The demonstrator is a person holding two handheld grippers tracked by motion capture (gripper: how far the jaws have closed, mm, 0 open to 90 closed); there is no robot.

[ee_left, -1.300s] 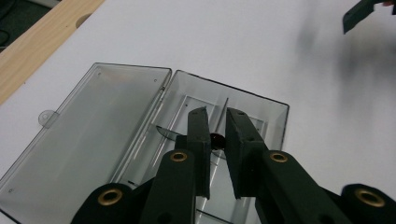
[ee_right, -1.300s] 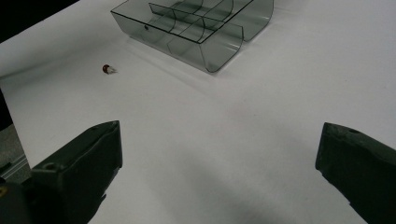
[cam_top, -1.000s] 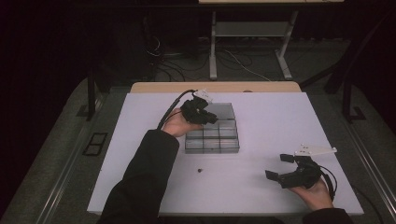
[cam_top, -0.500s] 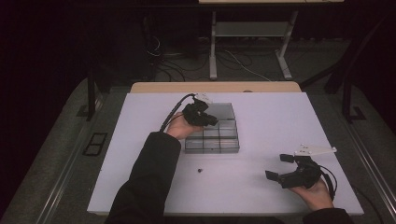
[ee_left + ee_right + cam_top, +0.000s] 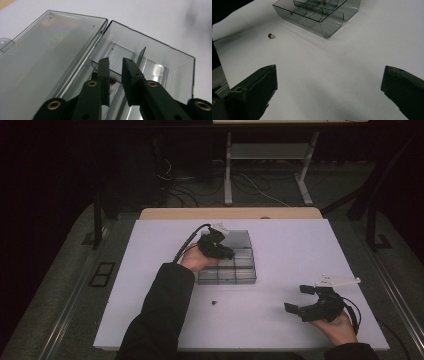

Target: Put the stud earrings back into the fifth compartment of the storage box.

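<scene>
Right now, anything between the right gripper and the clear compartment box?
Mostly bare white table. In the right gripper view, open table runs from the right gripper to the box; one small dark bead-like piece lies off to the side.

A white table (image 5: 150,250) fills the middle of the high view, carrying a clear compartment box (image 5: 245,270) with its lid open just above centre and a small dark bead (image 5: 214,302) lying alone below it.
</scene>
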